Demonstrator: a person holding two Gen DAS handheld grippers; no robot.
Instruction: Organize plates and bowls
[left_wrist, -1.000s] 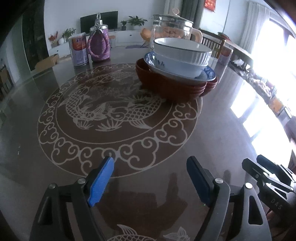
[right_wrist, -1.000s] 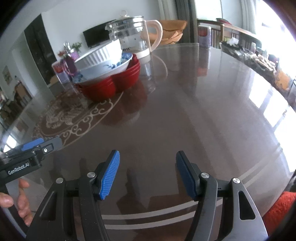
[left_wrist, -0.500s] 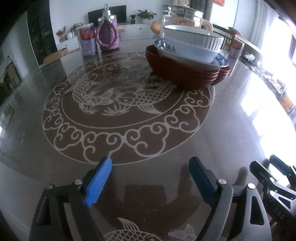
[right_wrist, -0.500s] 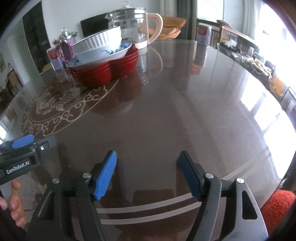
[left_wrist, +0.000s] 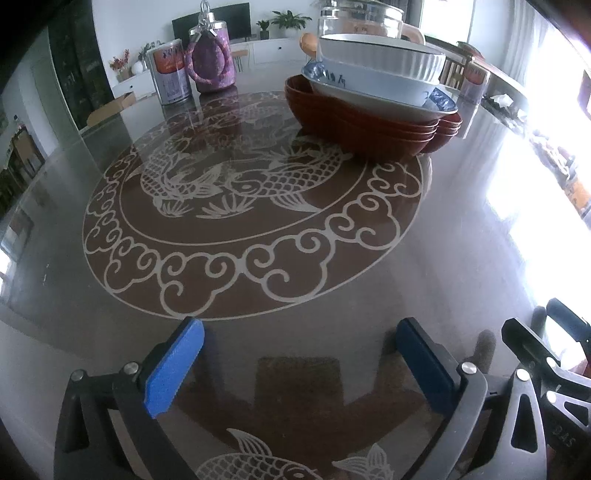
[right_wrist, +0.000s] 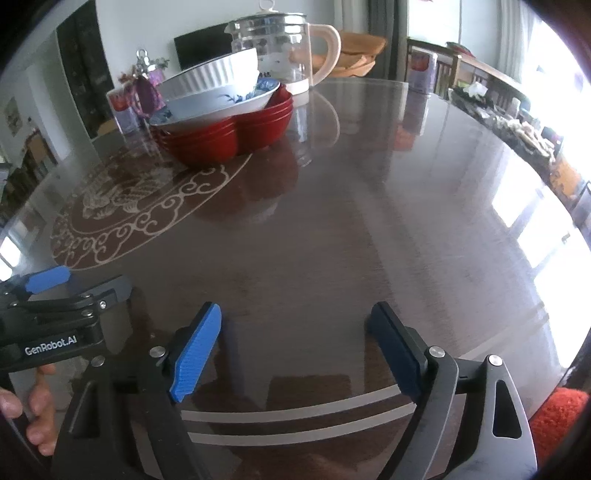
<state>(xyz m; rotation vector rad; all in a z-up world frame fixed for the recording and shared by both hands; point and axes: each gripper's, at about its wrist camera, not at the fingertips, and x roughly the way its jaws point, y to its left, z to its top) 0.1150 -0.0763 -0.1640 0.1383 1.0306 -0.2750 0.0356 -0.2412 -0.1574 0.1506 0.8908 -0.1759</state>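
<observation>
Left tongs (left_wrist: 299, 363) and right tongs (right_wrist: 293, 349) both released, gripping nothing, low over the surface (right_wrist: 369, 221). White ribbed bowl (left_wrist: 380, 55) tops blue-patterned plate (left_wrist: 373, 86) on stacked red bowls (left_wrist: 369, 125), far side, beside glass kettle (right_wrist: 284, 48).

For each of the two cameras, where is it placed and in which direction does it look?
Left wrist view: sits on the left gripper, low over the table, facing the stacked dishes across the fish pattern; its open fingers and part of the right gripper show.
Right wrist view: sits on the right gripper, facing the same stack and the glass kettle; its open fingers, the left gripper and a hand show.
Shared: stack, kettle, table, pattern.
</observation>
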